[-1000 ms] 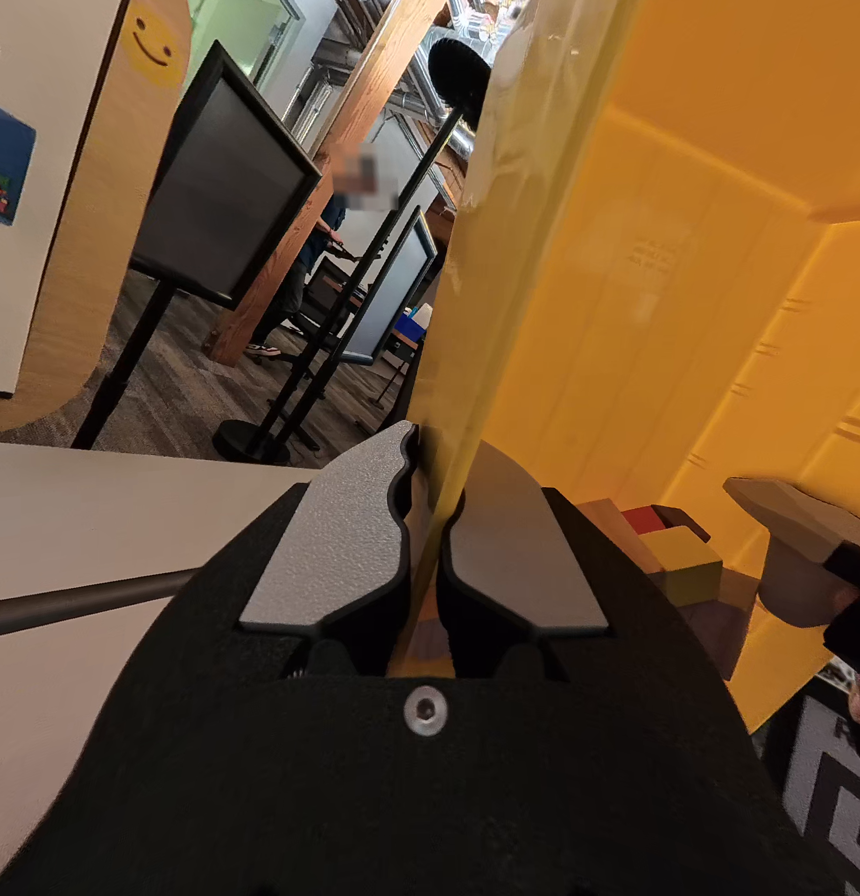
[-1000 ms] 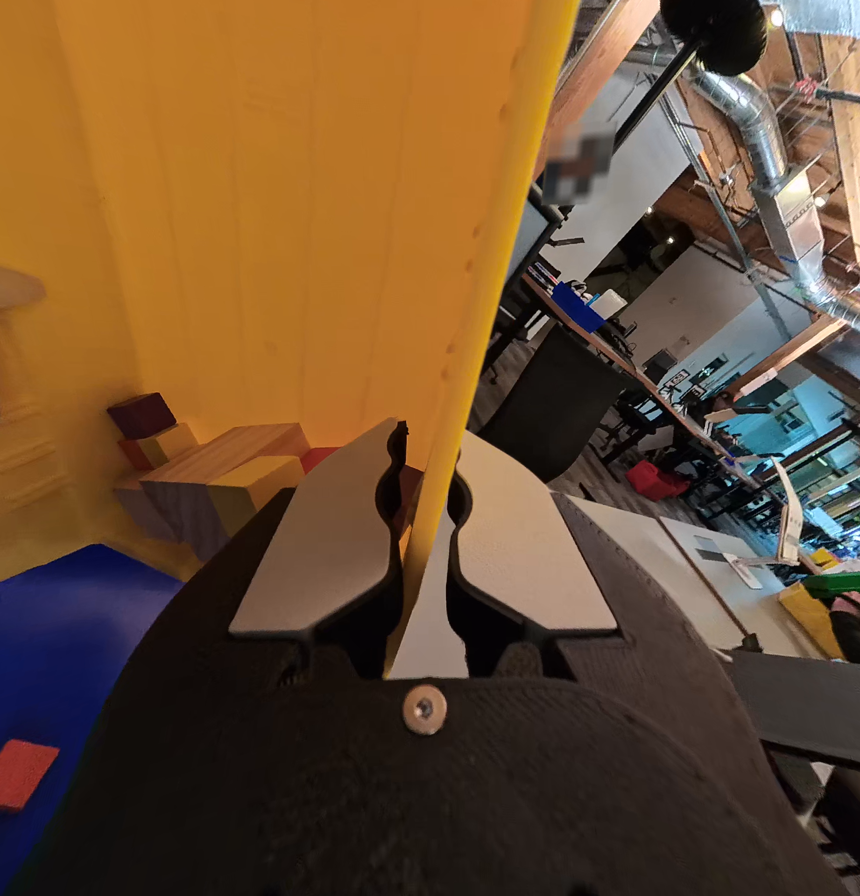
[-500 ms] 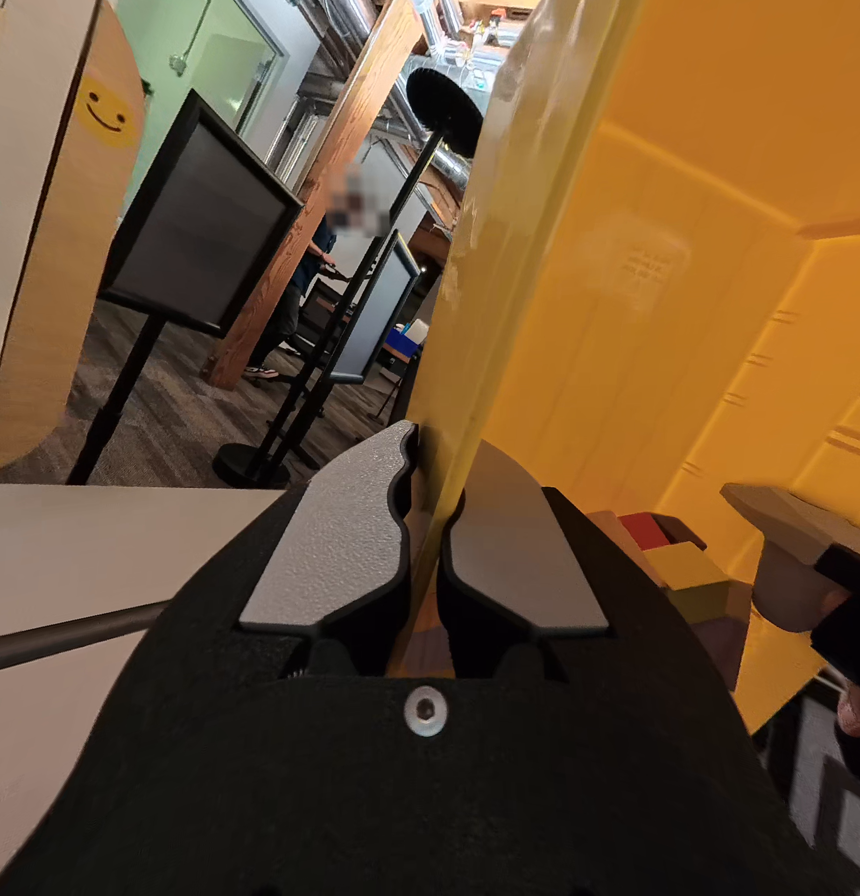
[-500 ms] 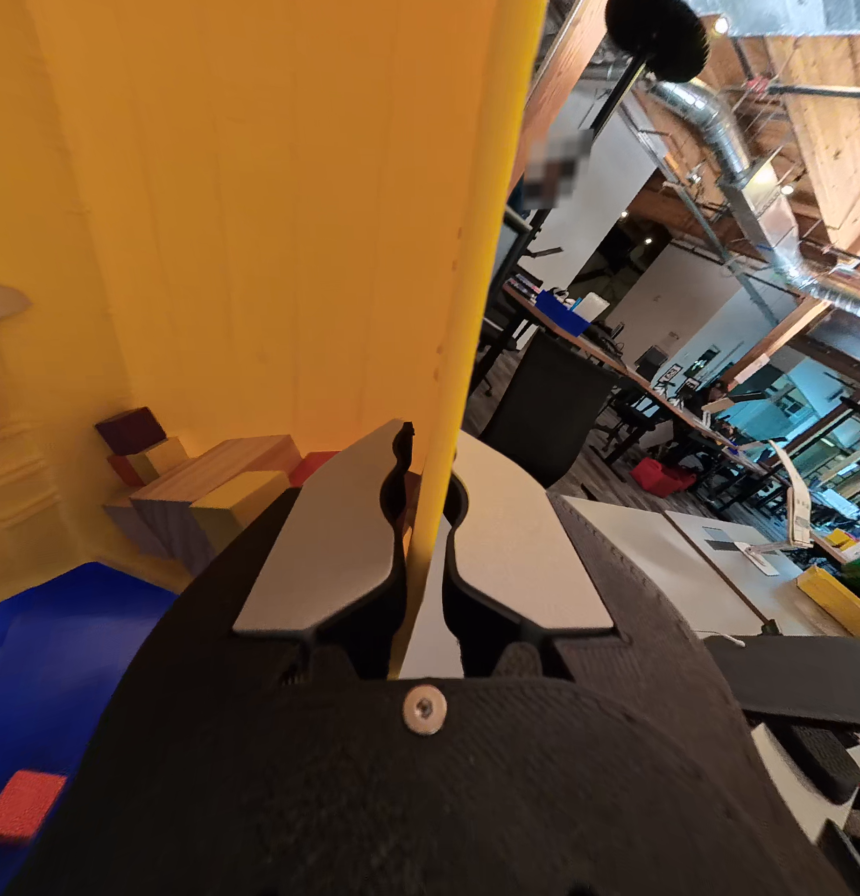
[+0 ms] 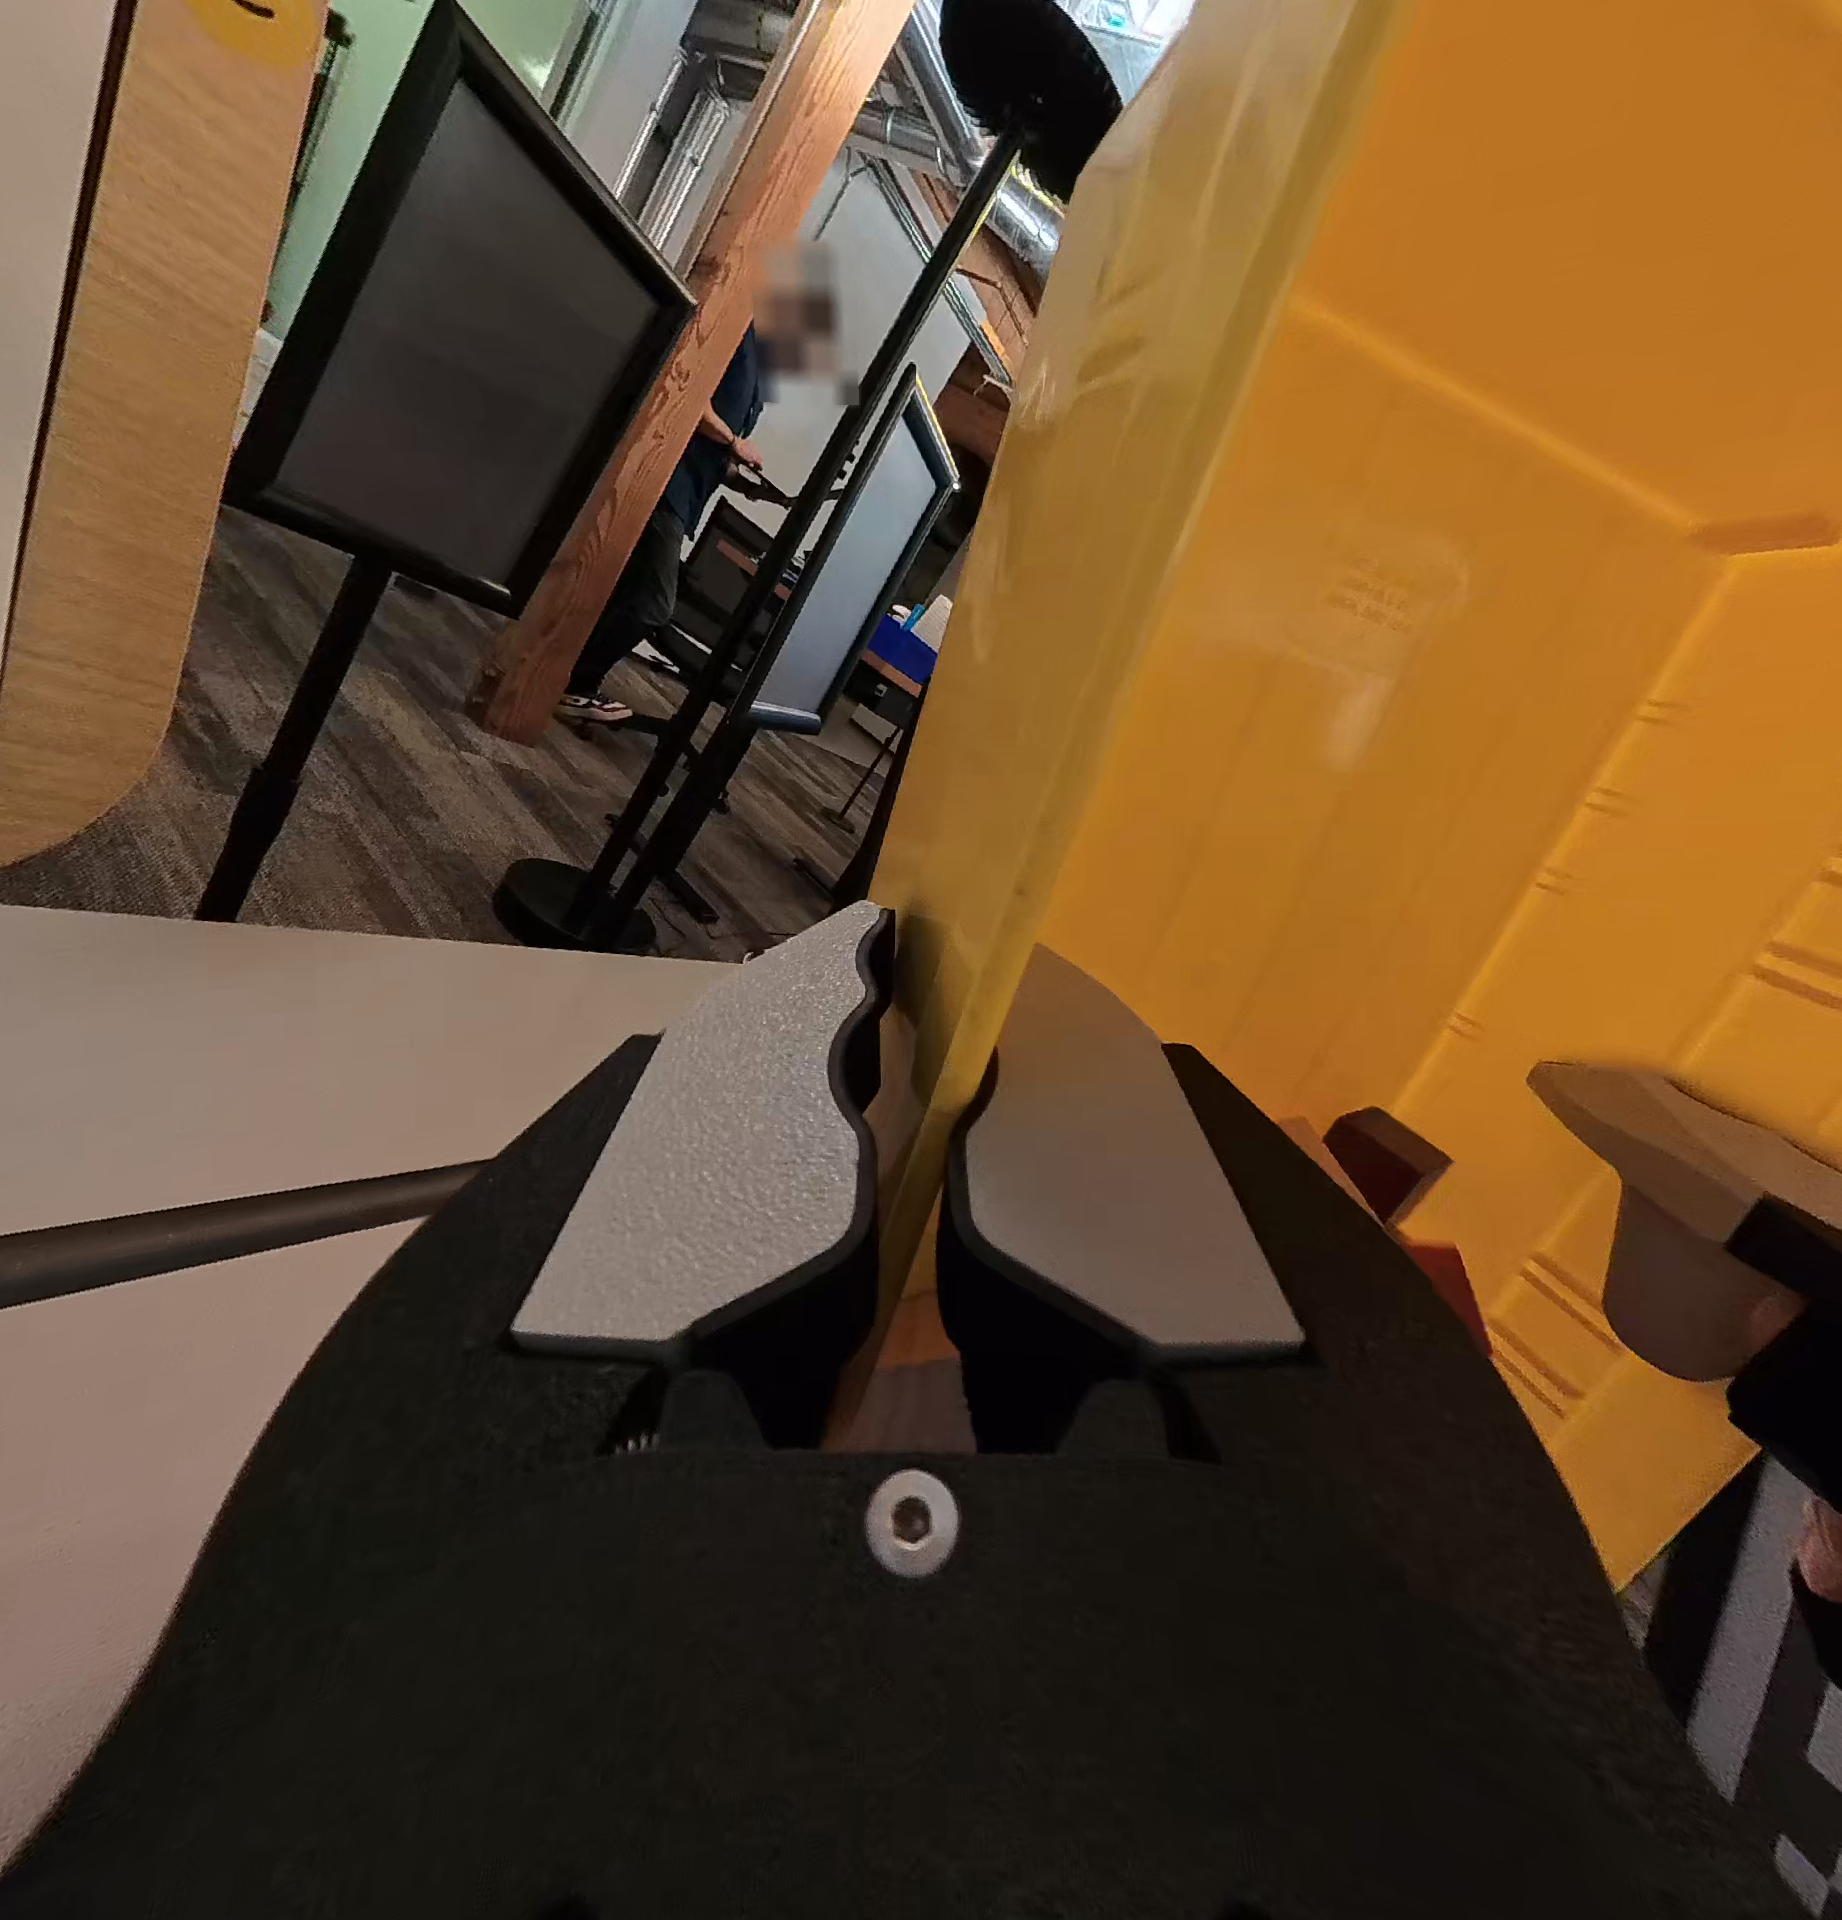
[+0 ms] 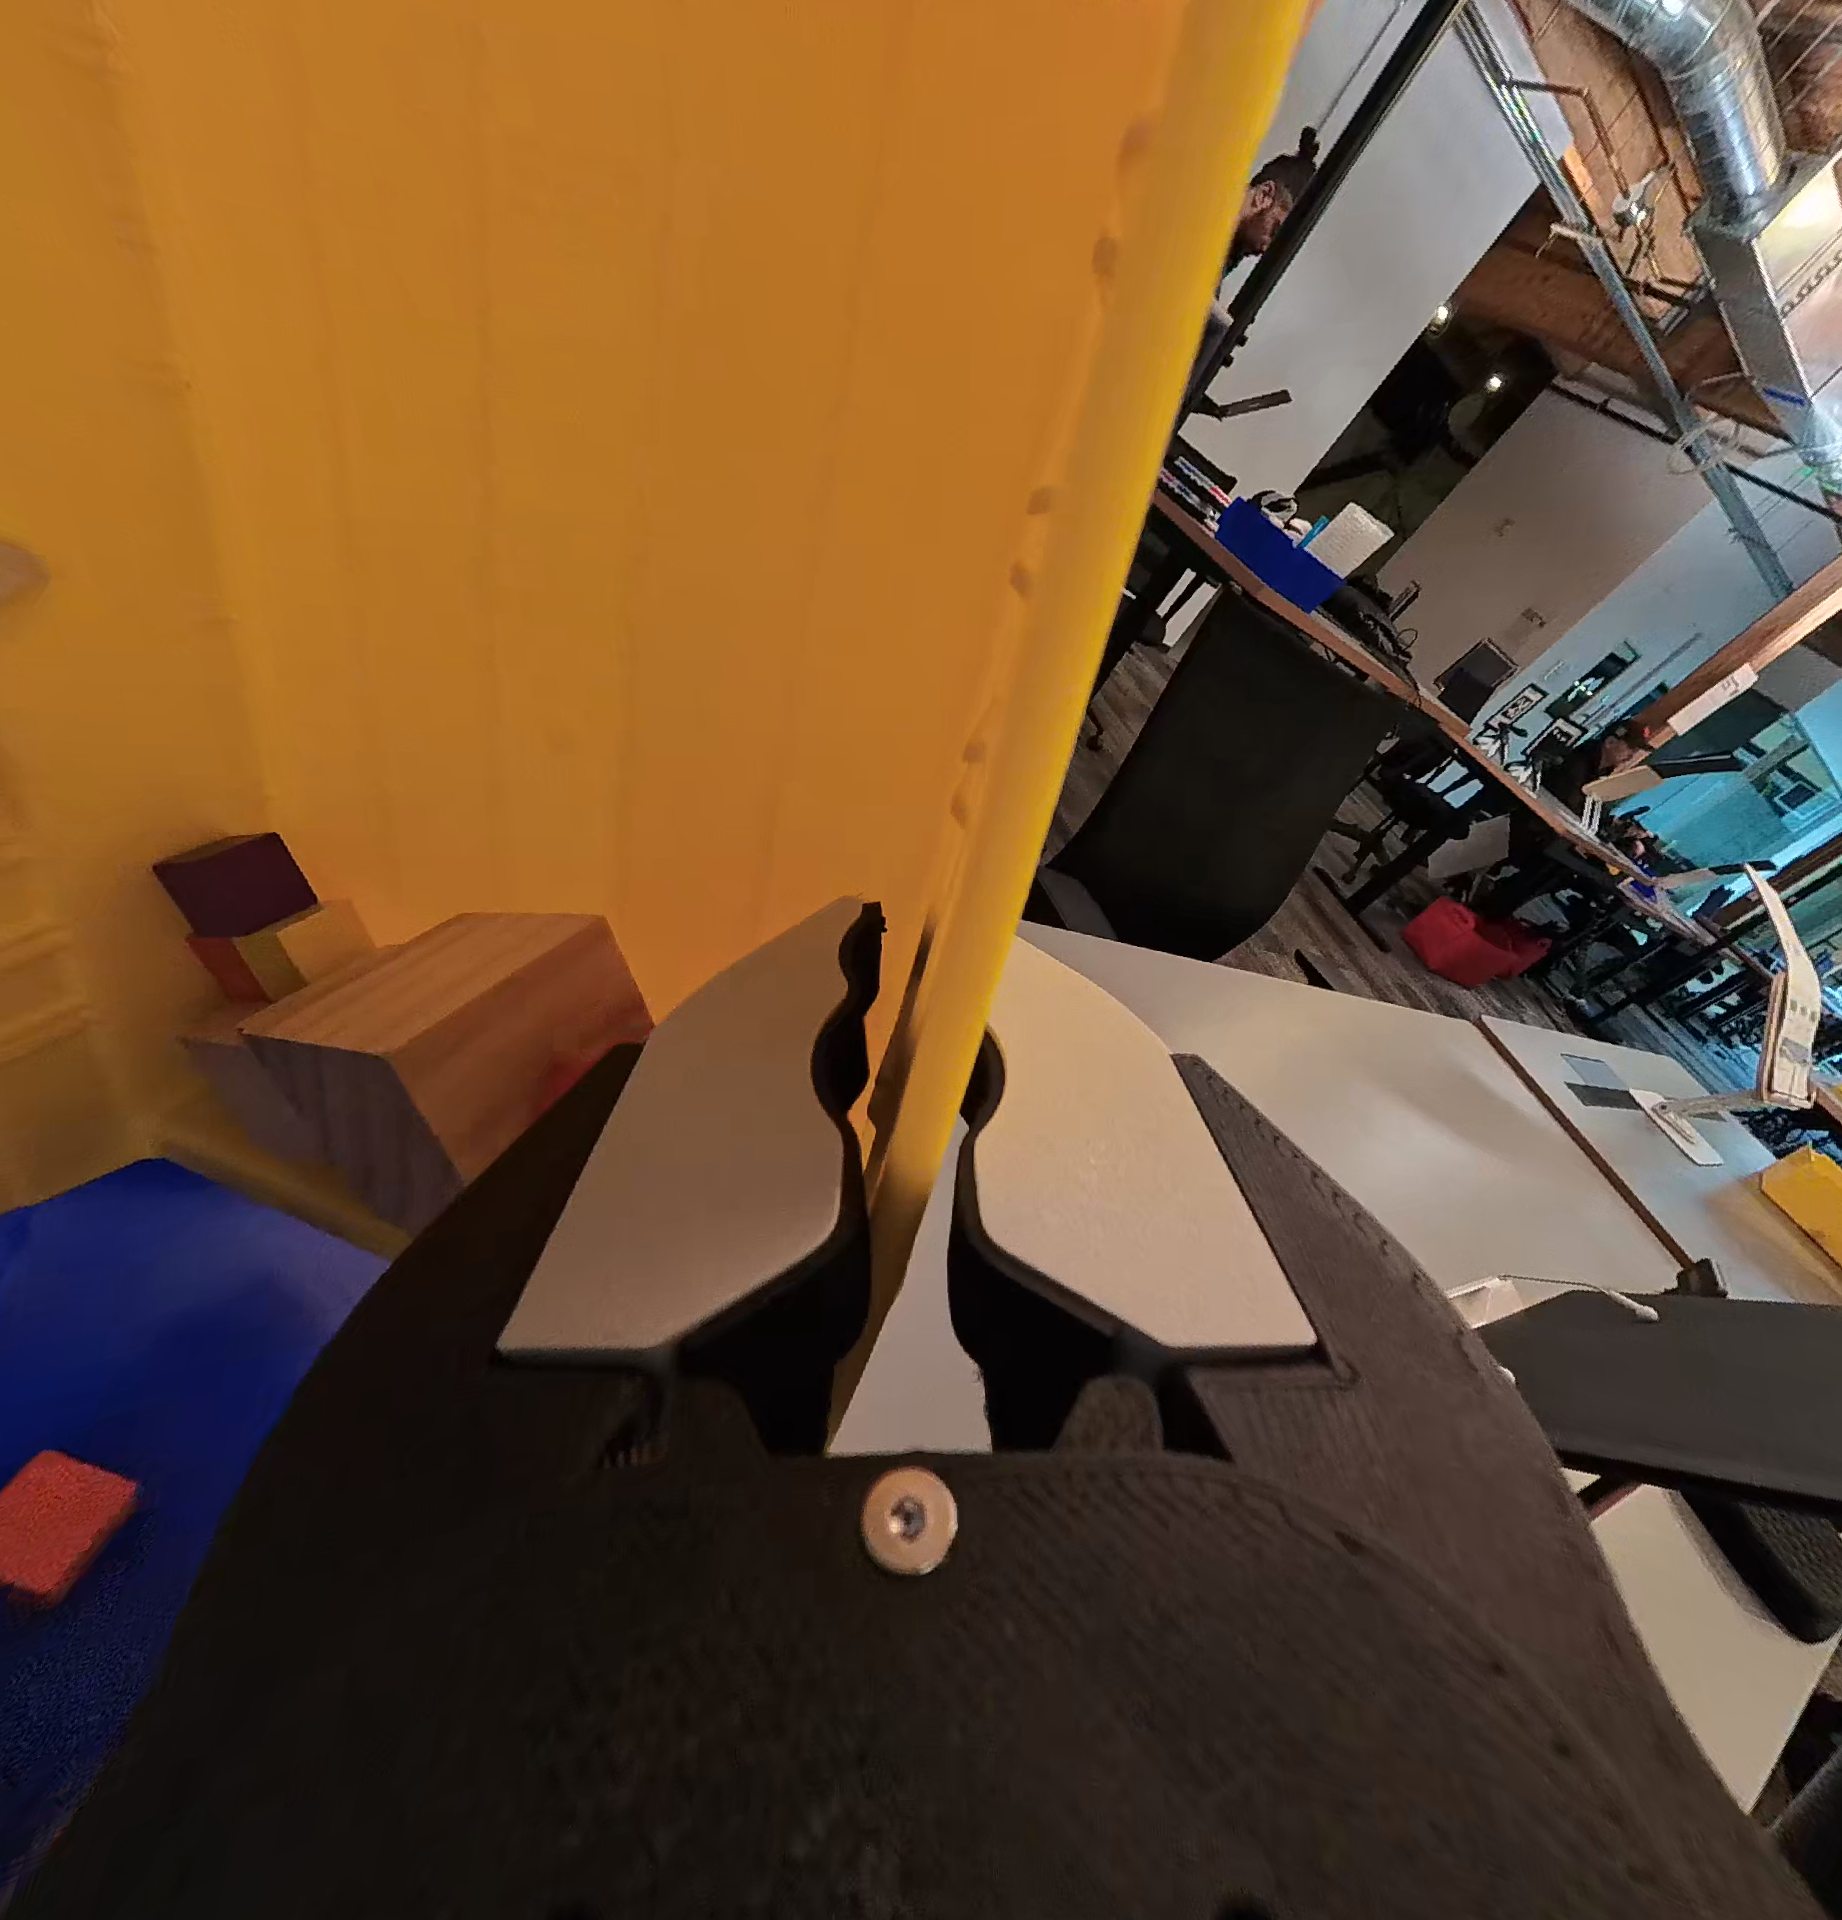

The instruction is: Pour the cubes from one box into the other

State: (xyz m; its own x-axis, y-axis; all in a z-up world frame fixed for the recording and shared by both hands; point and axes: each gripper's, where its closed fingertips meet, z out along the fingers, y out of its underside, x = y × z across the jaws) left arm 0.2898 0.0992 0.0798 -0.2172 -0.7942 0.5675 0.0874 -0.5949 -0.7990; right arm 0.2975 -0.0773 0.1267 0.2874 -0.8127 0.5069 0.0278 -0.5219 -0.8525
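both claws pinching opposite yellow box edges, cubes above blue box

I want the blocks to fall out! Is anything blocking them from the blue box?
Nothing visible does. The blocks sit at the tilted yellow box's lower edge, right above the blue box, where one red block already lies.

**Yellow box tipped over blue box**

The yellow box is tipped steeply, its opening facing the cameras. Cubes bunch at its low edge: a wood-grain block with dark purple, red and pale yellow ones behind. Below lies the blue box, holding one red cube.
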